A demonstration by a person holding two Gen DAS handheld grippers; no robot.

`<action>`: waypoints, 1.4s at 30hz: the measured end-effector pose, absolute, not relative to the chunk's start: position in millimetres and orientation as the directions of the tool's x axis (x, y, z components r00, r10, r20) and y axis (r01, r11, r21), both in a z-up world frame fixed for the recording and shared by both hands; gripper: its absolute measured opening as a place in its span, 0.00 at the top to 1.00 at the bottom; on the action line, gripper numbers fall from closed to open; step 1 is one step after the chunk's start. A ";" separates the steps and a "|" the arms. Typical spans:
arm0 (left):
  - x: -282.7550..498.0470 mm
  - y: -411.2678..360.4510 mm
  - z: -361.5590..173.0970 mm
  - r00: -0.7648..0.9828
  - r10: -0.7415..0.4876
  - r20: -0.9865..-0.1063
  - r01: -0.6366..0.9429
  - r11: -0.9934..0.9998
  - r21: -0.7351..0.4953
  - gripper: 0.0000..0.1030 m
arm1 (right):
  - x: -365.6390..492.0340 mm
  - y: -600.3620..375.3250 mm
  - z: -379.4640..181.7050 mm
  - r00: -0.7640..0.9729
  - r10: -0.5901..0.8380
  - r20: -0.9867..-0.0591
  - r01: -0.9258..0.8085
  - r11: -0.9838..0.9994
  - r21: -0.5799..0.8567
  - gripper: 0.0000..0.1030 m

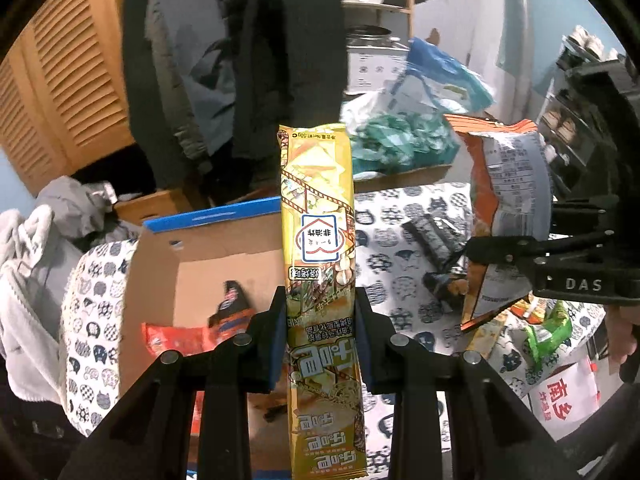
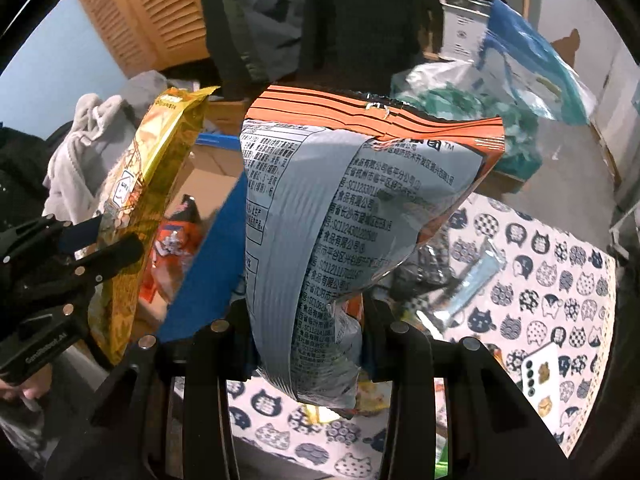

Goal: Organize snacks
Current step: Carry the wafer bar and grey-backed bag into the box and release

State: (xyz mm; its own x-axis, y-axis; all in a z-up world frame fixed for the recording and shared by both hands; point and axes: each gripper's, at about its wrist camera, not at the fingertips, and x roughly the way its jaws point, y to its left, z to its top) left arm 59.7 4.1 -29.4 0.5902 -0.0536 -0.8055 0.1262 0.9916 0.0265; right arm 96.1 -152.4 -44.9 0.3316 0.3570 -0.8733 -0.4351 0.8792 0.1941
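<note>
a long, narrow yellow foil snack packet (image 1: 318, 240) is clamped between the fingers of the left gripper (image 1: 320, 336), its printed length standing upright and away from the camera. behind it, an open brown cardboard box with a blue-taped flap (image 1: 208, 264) is seen, and a red snack bag (image 1: 180, 340) and a dark packet (image 1: 232, 304) are lying inside it. an orange and grey crinkled snack bag (image 2: 340, 208) is clamped by the fingers of the right gripper (image 2: 308, 340), with its grey printed back turned to the camera and its orange sealed edge at the top. both packets are held in the air above the counter covered by a white cloth printed with dark cat faces (image 2: 560, 280). in the right wrist view the yellow packet is seen to the left of the orange bag, apart from it. loose snack packets (image 1: 536, 324) are left on the cloth, and a bag of teal-wrapped sweets (image 1: 400, 144) is seen further back.
</note>
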 end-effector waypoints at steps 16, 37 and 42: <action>49.3 102.6 -48.2 0.581 0.004 -0.814 -0.043 0.999 -0.026 0.71 | 102.7 -61.2 -35.6 0.280 0.418 -0.864 -0.531 0.818 0.224 0.64; 60.4 174.5 -125.4 0.444 0.011 -0.896 -0.209 0.974 -0.092 0.70 | 116.1 48.4 -90.5 0.098 0.395 -0.913 -0.588 0.763 0.267 0.64; 62.6 171.1 -133.5 0.418 0.013 -0.908 -0.200 0.977 -0.078 0.70 | 117.8 55.1 -114.2 0.066 0.346 -0.936 -0.599 0.764 0.240 0.64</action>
